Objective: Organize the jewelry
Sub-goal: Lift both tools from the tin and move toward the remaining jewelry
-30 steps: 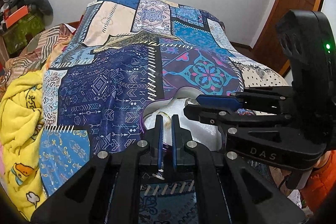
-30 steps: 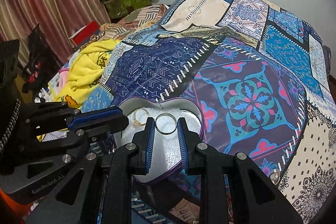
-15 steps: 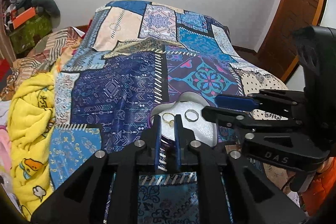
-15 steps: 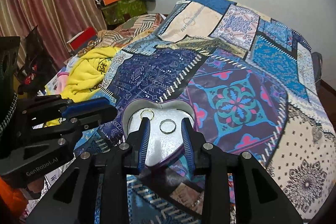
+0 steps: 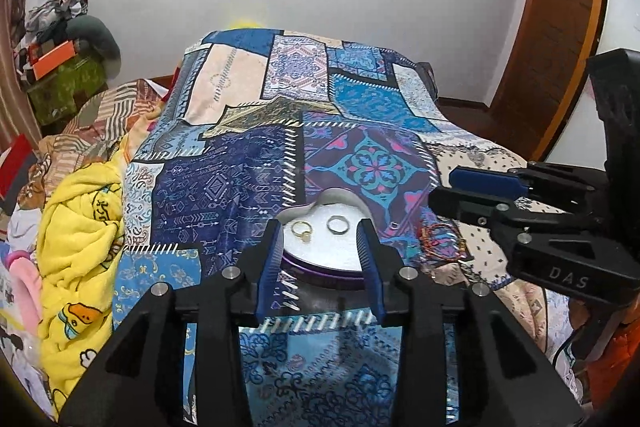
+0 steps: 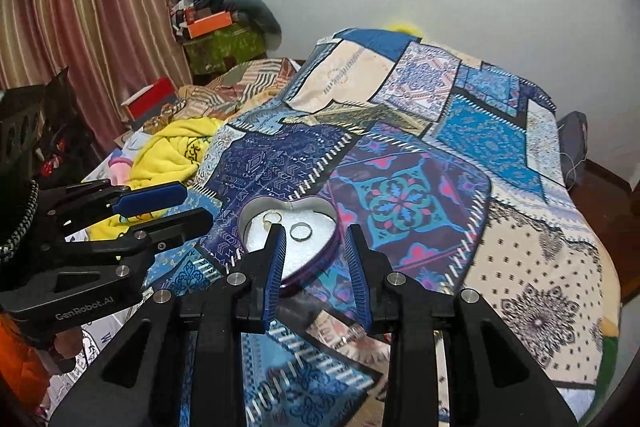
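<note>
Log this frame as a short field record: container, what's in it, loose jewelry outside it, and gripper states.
container: heart-shaped tin, lid off, lying on the patchwork bedspread
contents: gold ring and silver ring, side by side on the white lining, apart
outside container: red-and-gold bracelets on the bedspread to the tin's right
left gripper: open, empty, jaws framing the tin
right gripper: open, empty, above the tin's near edge

Black tongs (image 5: 320, 255), blue ribbed pads (image 5: 269, 267), silver screws (image 5: 230, 271), "DAS" lettering.
</note>
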